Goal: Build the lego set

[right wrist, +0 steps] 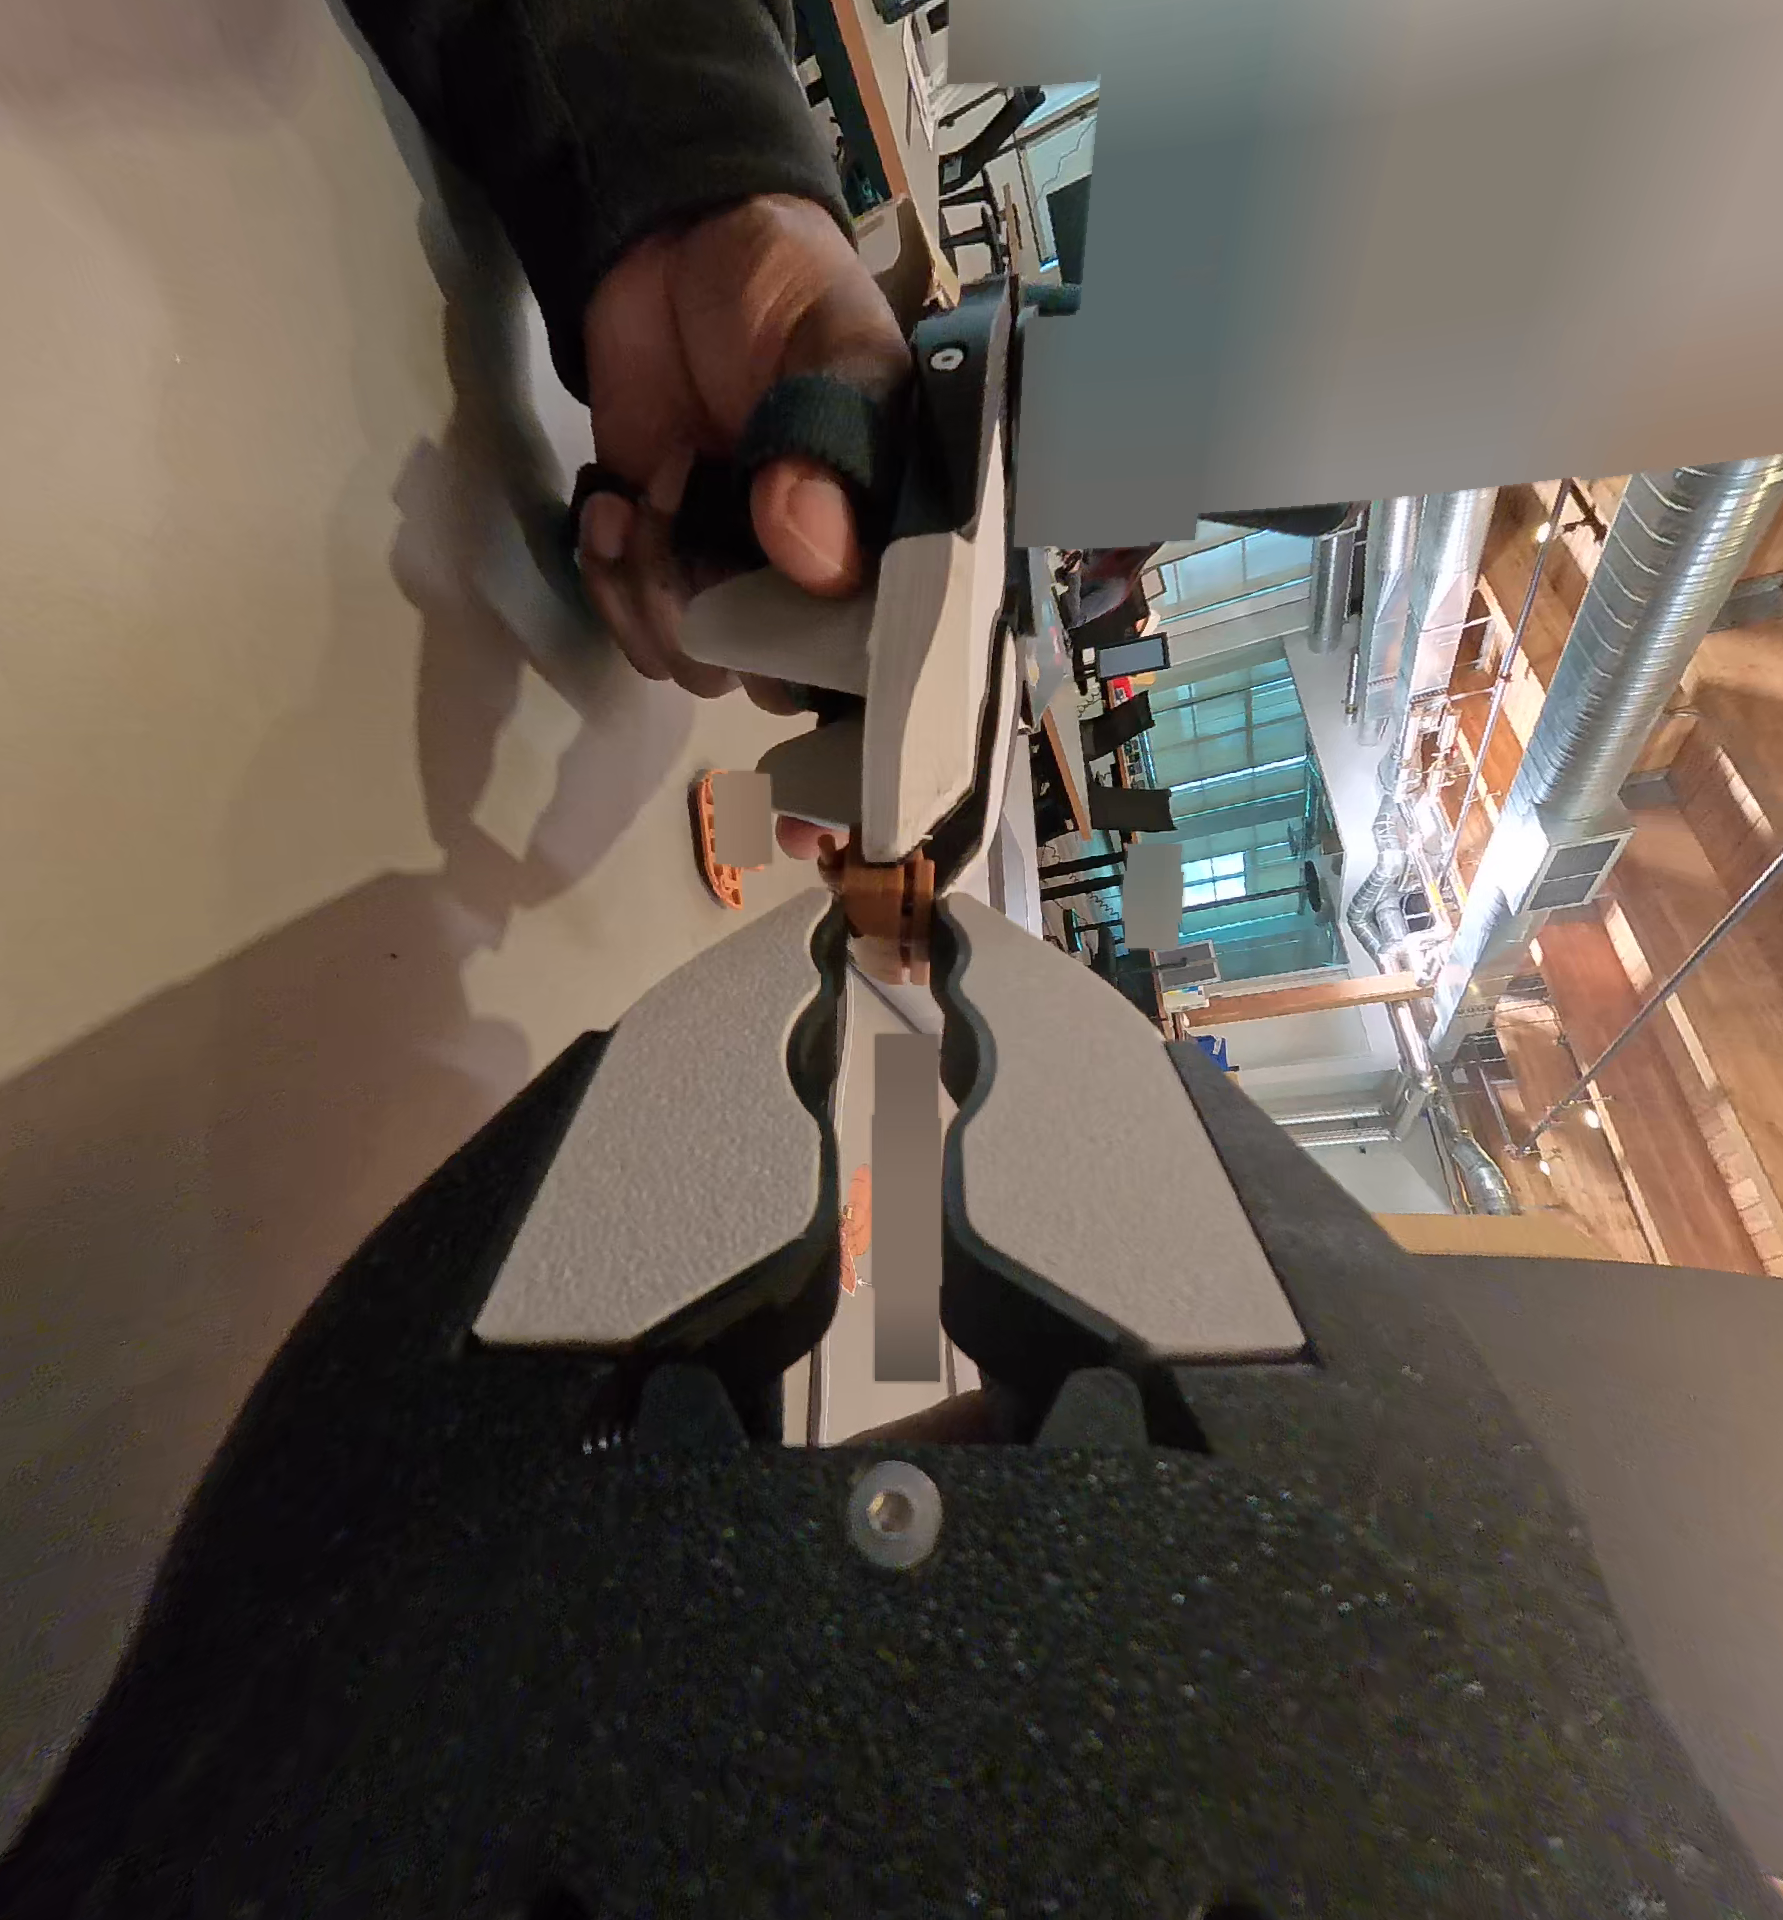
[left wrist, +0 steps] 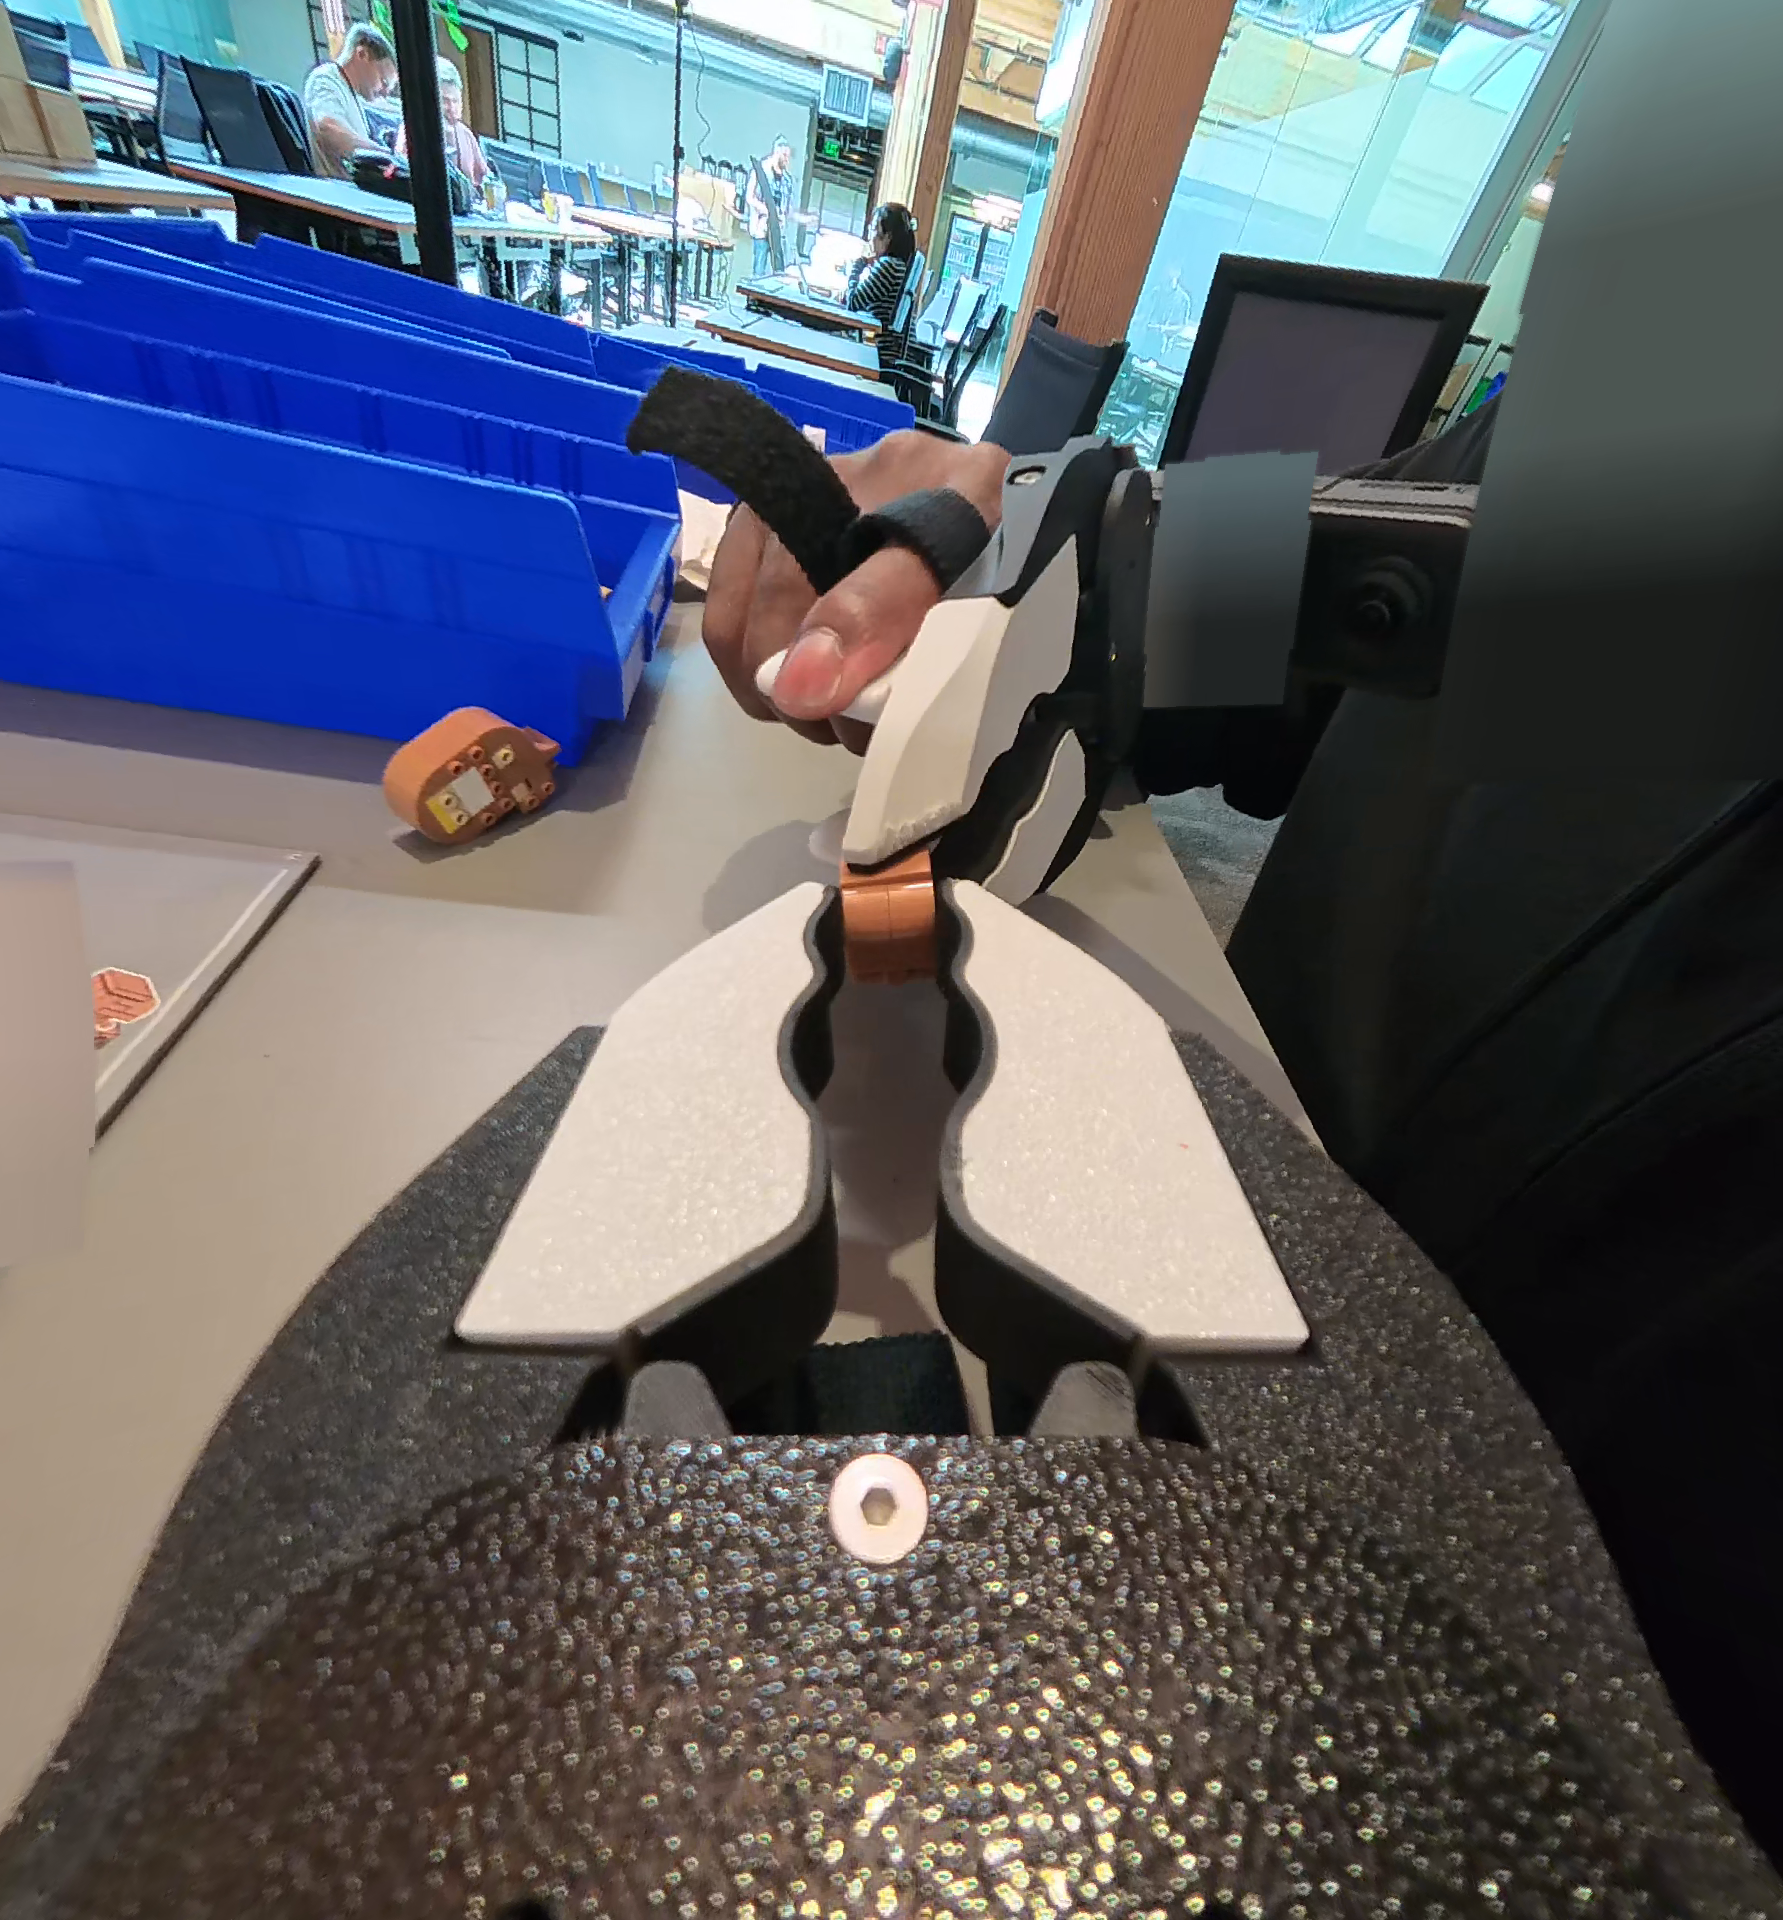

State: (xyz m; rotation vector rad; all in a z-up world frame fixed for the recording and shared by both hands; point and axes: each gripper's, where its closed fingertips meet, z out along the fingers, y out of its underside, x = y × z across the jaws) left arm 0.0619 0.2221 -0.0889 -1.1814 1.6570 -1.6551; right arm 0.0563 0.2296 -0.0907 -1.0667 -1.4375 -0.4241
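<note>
Pinching one small brown brick piece point(left wrist: 885, 928) from both sides, we have both grippers point(left wrist: 885, 914) point(right wrist: 882, 914) closed narrow on it. We judge it light, stiff and smooth. Its flat faces grip best; a second piece point(left wrist: 471, 774) lies at ten o'clock.

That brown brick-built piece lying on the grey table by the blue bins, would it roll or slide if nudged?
The brown brick-built piece with rounded ends would probably slide rather than roll, since it rests on a flat side. It looks rigid and likely light. Its studded plastic layers might separate under a hard push.
</note>
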